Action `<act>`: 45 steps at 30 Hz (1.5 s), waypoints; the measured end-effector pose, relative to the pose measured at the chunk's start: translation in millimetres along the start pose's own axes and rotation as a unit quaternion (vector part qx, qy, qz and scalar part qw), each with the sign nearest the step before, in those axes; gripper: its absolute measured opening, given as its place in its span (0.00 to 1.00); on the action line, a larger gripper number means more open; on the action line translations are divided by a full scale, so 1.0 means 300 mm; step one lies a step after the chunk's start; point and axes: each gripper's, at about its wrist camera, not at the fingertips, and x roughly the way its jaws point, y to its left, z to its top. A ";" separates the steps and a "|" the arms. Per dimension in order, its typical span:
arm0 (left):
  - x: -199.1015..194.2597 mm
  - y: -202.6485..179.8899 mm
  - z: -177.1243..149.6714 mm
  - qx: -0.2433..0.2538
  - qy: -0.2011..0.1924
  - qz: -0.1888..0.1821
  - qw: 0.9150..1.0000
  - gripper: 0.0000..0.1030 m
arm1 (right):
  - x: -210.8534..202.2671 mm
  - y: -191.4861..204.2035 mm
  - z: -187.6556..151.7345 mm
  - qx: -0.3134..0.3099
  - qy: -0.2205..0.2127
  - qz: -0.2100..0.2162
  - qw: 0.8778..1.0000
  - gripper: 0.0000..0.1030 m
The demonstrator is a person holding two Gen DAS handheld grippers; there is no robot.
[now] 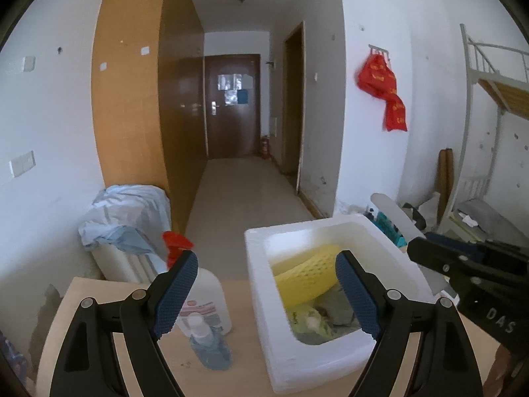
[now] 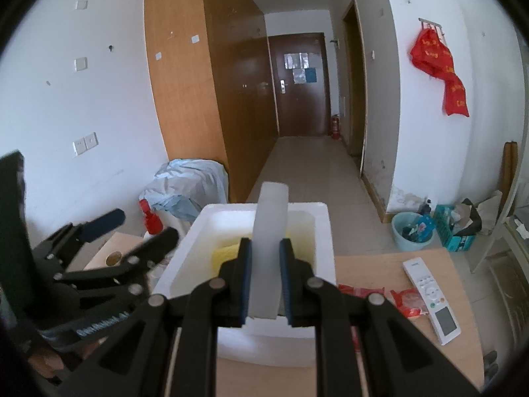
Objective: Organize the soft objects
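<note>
A white foam box [image 1: 261, 284] stands on the wooden table and also shows in the right wrist view [image 2: 205, 225]. Inside lie a yellow mesh foam sleeve [image 1: 307, 274] and some greenish soft items [image 1: 310, 324]. My left gripper [image 1: 267, 294] is open and empty, hovering over the box's left wall. My right gripper [image 2: 264, 281] is shut on a white foam strip [image 2: 269, 241], held upright above the box. The strip [image 1: 396, 218] and the right gripper [image 1: 463, 264] show at the right of the left wrist view.
A white bottle with a red cap [image 1: 205, 297] and a small blue bottle [image 1: 208, 344] stand left of the box. A white remote [image 2: 433, 297] and red packets [image 2: 406, 301] lie on the table to its right. A blue bucket [image 2: 411, 231] sits on the floor.
</note>
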 end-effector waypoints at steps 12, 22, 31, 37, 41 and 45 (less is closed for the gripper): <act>-0.062 0.122 0.014 -0.039 -0.015 0.049 0.998 0.90 | 0.075 0.017 0.003 -0.006 0.017 0.018 1.000 0.19; -0.044 0.128 0.014 -0.037 -0.008 0.051 0.998 0.90 | 0.097 0.021 -0.003 -0.010 0.023 0.006 1.000 0.19; -0.053 0.119 0.011 -0.035 -0.018 0.053 0.998 0.95 | 0.094 0.037 0.002 -0.008 0.021 0.005 1.000 0.25; -0.063 0.123 0.014 -0.040 -0.023 0.053 0.998 0.95 | 0.086 0.036 0.009 -0.004 0.010 -0.011 1.000 0.68; -0.062 0.126 0.014 -0.041 -0.021 0.051 0.998 0.95 | 0.080 0.037 0.013 -0.006 0.008 -0.018 1.000 0.76; -0.062 0.126 0.013 -0.042 -0.020 0.052 0.998 0.95 | 0.081 0.035 0.012 -0.007 0.007 -0.021 1.000 0.76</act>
